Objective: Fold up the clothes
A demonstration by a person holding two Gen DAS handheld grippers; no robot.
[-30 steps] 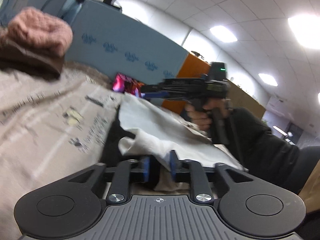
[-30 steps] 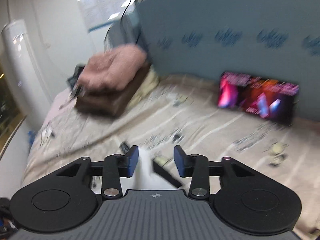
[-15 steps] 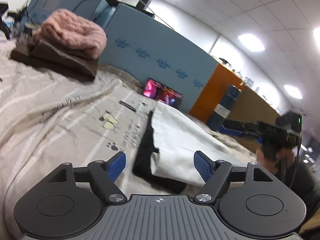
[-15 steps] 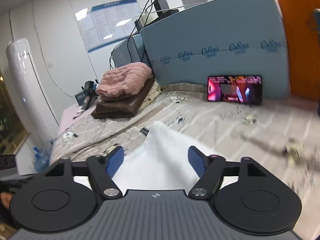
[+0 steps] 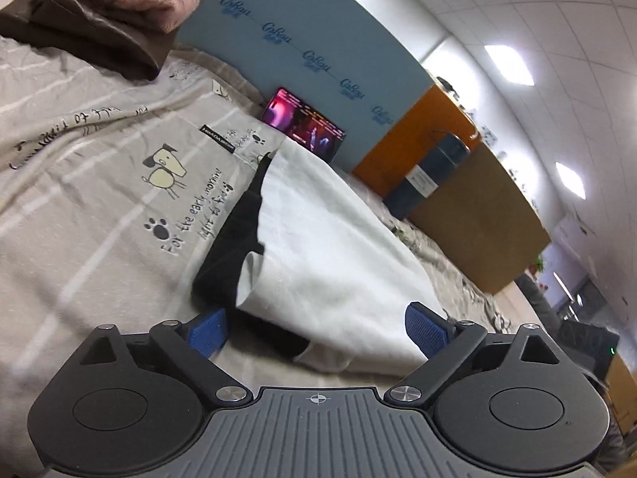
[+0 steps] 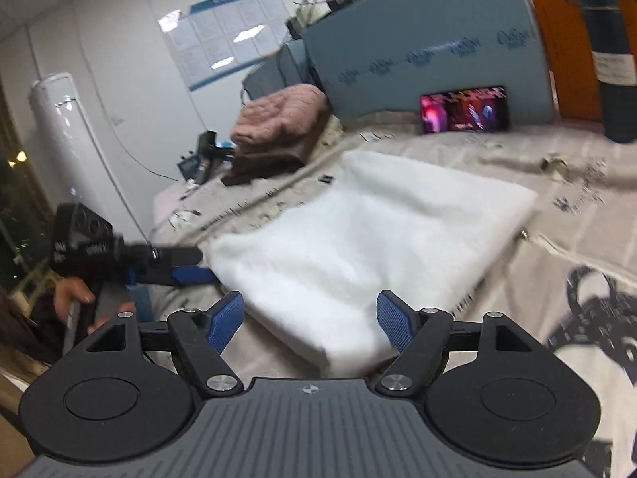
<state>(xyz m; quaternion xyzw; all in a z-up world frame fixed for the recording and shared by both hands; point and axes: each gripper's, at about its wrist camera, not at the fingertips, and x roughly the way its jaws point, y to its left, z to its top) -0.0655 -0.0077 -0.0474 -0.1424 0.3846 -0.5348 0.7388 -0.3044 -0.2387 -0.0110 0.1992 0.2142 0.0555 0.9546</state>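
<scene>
My left claw has just been opening, released near the white garment. My right claw is released too. The garment looks soft and light; I would take its near edge.

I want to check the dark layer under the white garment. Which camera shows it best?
The left wrist view: the black layer shows sharply, sticking out from under the white garment along its near-left edge. The right wrist view is blurred and shows only the garment's white top; no black edge can be made out there.

Folded garment on bedsheet
</scene>
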